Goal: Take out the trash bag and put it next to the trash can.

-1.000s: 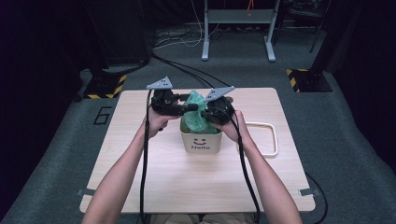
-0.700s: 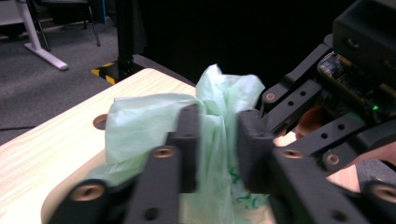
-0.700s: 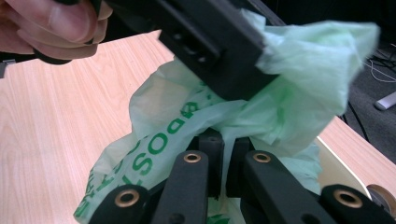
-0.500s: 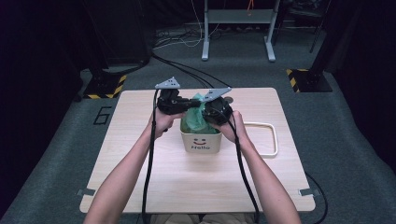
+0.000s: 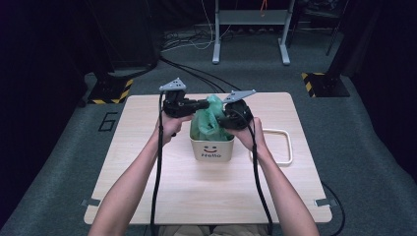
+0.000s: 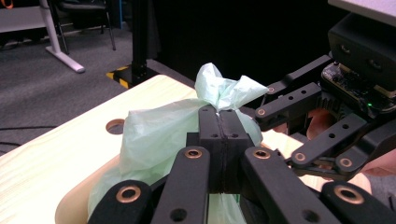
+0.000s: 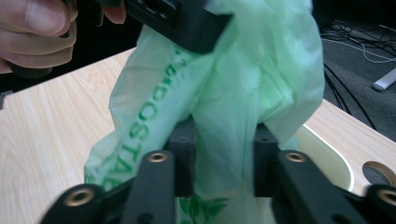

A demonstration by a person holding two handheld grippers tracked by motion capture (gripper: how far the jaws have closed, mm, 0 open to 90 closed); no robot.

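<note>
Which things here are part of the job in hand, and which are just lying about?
In the job:
green plastic bag
white bin marked Hello
left hand-held gripper, shut on the bag
right hand-held gripper, bag between its jaws

Lying about:
white rectangular frame on the table
cables on the floor

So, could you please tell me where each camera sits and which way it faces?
High view: above the person's side, looking forward and down at the table; both forearms, left gripper, right gripper.
Left gripper view: on the left gripper, looking along jaws shut on the green bag.
Right gripper view: on the right gripper, facing the bag between parted jaws.
All share the bag in the white bin.
</note>
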